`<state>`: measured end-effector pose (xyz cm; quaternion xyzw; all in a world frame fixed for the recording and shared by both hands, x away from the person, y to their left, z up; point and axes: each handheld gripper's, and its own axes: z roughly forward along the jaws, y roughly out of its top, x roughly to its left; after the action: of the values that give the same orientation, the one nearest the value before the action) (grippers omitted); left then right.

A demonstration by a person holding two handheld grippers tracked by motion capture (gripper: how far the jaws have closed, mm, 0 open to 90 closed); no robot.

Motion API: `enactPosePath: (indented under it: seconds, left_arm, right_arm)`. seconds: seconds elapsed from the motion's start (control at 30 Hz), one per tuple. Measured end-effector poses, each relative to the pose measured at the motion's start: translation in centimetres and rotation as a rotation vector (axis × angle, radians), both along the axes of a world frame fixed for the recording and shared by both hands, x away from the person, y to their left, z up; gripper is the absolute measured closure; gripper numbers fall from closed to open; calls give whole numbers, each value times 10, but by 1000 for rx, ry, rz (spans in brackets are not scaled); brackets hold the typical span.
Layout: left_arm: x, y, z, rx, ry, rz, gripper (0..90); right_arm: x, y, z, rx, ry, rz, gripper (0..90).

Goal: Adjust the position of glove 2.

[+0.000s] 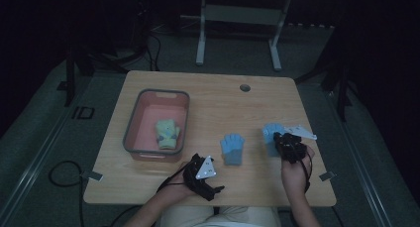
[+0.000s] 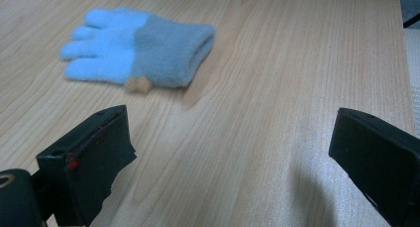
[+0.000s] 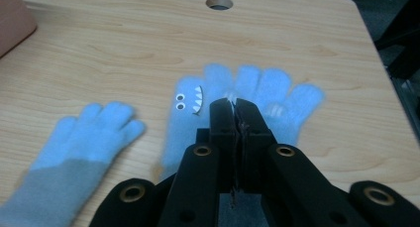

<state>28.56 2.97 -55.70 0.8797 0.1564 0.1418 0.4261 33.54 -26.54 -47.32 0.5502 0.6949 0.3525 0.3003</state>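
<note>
The right gripper (image 3: 234,105) has its two black jaws pressed together with no gap between them, and they pinch the blue shark-face glove (image 3: 247,100) at its palm; the glove's pale fingers fan out beyond the jaw tips, and its small white eyes and toothed mouth sit just to the left of the jaws in the right gripper view; whether the glove rests on the table or hangs clear of it cannot be told. In the high view the same right gripper (image 1: 283,140) sits over the glove (image 1: 270,134) near the table's right side, with the person's right hand (image 1: 295,173) behind it.

A second glove (image 3: 74,157), light blue at the fingers and grey-blue at the cuff, lies flat on the wooden table (image 3: 124,48) to the left of the right gripper's jaws, near the held glove but apart from it; in the high view this glove (image 1: 232,148) lies between the two grippers.

The left gripper (image 2: 228,152) stands with its jaws wide apart and nothing between them but bare tabletop; the two-tone glove (image 2: 143,51) lies ahead of it and toward its left jaw, well clear of both pads; in the high view the left gripper (image 1: 202,173) rests near the front edge, just right of the pink bin (image 1: 132,133); a green and yellow glove (image 1: 167,133) lies inside that bin.
</note>
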Motion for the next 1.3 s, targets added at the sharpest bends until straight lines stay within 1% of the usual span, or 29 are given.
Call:
enactPosePath:
  seconds: [0.03,0.1,0.17,0.2,0.23,0.27,0.33,0.37,0.5,0.53,0.63,0.67,0.73,0.8,0.83,0.9,0.97,1.07,1.1,1.13,1.17,1.2,1.27,1.3]
  left_arm:
    - [0,0,0,1,0,-1,28]
    - [0,0,0,0,-1,-2,28]
    - [0,0,0,0,-1,-3,27]
    - [0,0,0,0,-1,-3,28]
    - [0,0,0,1,-2,-4,28]
    - [0,0,0,1,-2,-4,28]
    - [0,0,1,7,-5,-6,28]
    - [0,0,1,6,-5,-7,28]
    - [-1,0,1,5,-4,-8,28]
    - [-1,0,1,5,-4,-8,28]
    - [-1,0,1,7,-4,-8,27]
    - [-1,0,1,6,-5,-9,27]
    - [-1,0,1,6,-5,-9,27]
    - [-1,0,1,1,-3,-8,28]
    - [-1,0,1,0,-2,-7,28]
    - [-1,0,1,1,-3,-7,27]
    - [-1,0,1,4,-3,-8,27]
    - [-1,0,1,4,-3,-9,28]
    - [-1,0,1,4,-3,-9,27]
    - [-1,0,1,6,-4,-9,28]
    - [-1,0,1,6,-4,-9,28]
    - [-1,0,1,7,-5,-10,27]
    - [-1,0,1,6,-3,-10,27]
    - [-1,0,1,7,-4,-10,28]
  right_arm:
    - [0,3,-2,14,13,2,876]
    - [-2,11,-6,-1,17,3,876]
    - [-3,16,-10,6,32,11,876]
    - [-3,16,-10,6,32,11,876]
    - [-4,22,-17,6,39,12,876]
    - [-3,23,-19,2,42,12,876]
    - [-2,28,-26,-29,41,5,875]
    - [-1,30,-30,-26,53,5,875]
    - [3,32,-47,-24,82,-16,875]
    - [4,32,-51,-36,88,-24,875]
    - [6,31,-57,-29,99,-32,875]
    - [8,31,-63,-35,111,-36,873]
    - [9,31,-70,-33,126,-38,866]
    - [11,31,-76,-42,152,-34,856]
    - [11,30,-77,-32,150,-37,852]
    - [12,30,-76,-38,150,-31,843]
    - [12,29,-74,-26,150,-29,826]
    - [10,24,-66,-15,129,-2,780]
    - [10,21,-63,-6,118,23,751]
    - [10,19,-59,-10,120,40,729]
    - [10,19,-59,-10,120,40,729]
    - [11,11,-51,-8,116,78,708]
    - [10,9,-49,-18,114,88,703]
    - [11,-1,-42,-3,117,148,692]
